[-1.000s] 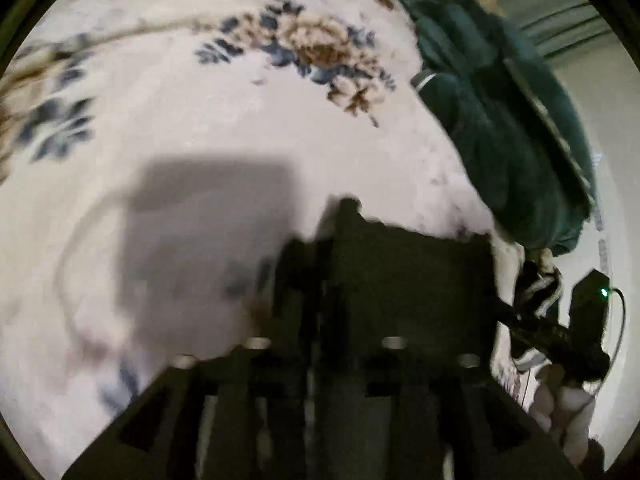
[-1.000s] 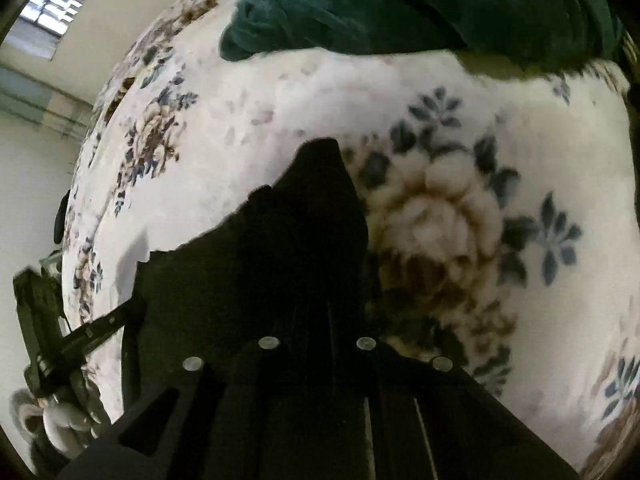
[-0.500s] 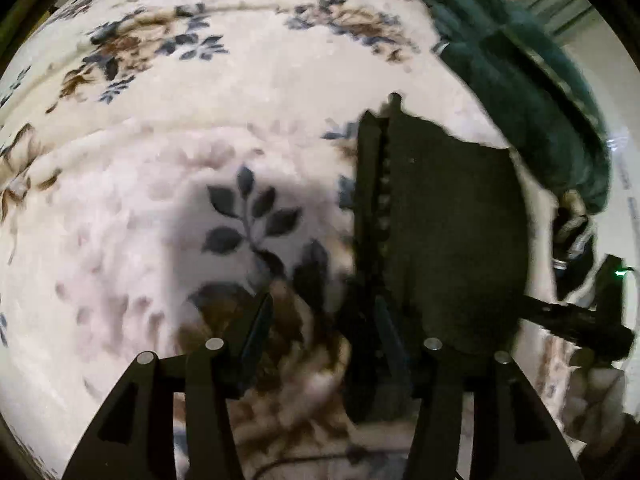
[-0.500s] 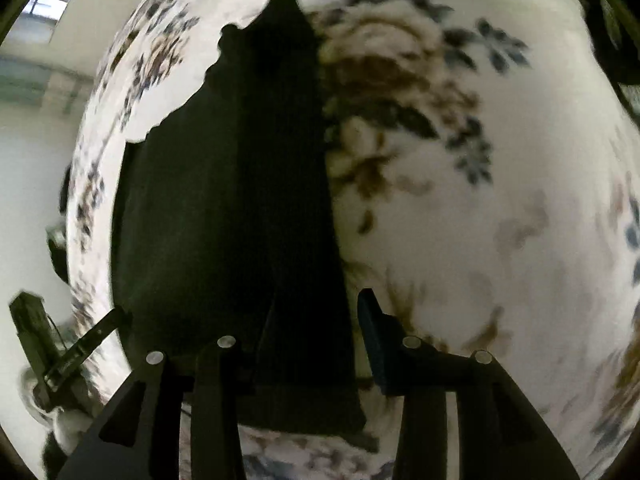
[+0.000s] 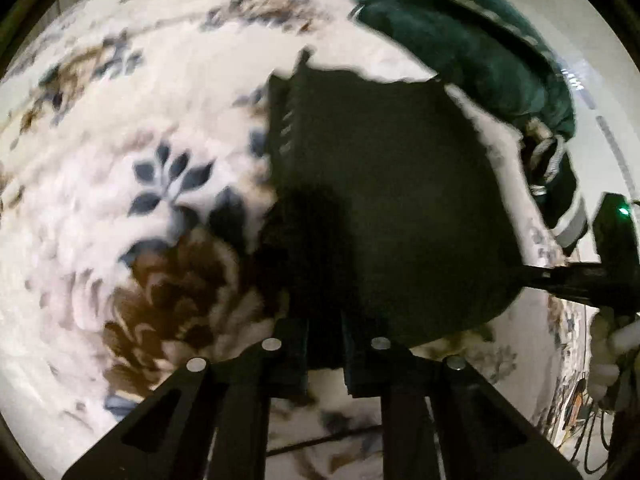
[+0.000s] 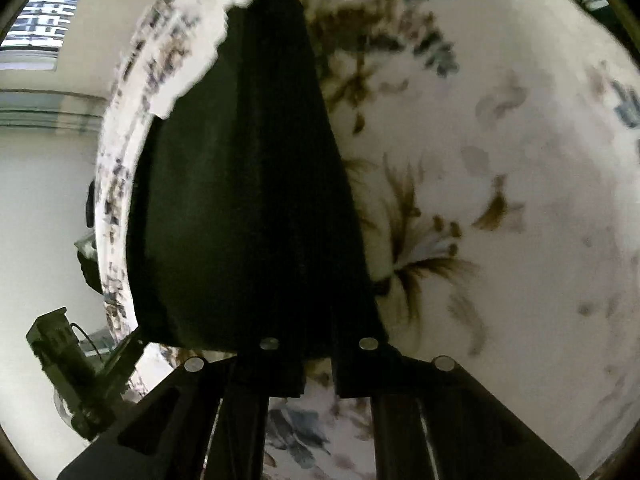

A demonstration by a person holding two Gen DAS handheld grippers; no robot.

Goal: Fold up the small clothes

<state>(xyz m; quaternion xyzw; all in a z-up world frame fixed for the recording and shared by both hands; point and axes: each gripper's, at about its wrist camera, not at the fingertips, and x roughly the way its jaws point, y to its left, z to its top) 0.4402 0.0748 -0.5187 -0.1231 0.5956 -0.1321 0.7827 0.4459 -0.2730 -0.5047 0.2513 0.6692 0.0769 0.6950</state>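
A small black garment point(image 5: 384, 208) lies on a cream floral blanket point(image 5: 120, 152). In the left wrist view my left gripper point(image 5: 324, 356) is closed down onto the garment's near edge, its left corner between the fingers. In the right wrist view the same garment point(image 6: 248, 200) stretches away from my right gripper point(image 6: 318, 360), which pinches its near right corner. The other gripper point(image 6: 76, 368) shows at the lower left of the right wrist view, and at the right edge of the left wrist view point(image 5: 592, 272).
A dark green blanket or garment point(image 5: 472, 40) is bunched at the far edge of the bed. A striped item point(image 5: 560, 184) lies at the right edge. A window point(image 6: 36, 40) and pale wall stand beyond the bed's left side.
Half a second ago both grippers were open around the garment's near edge; now both have closed on it. One second ago they held the garment up before laying it down.
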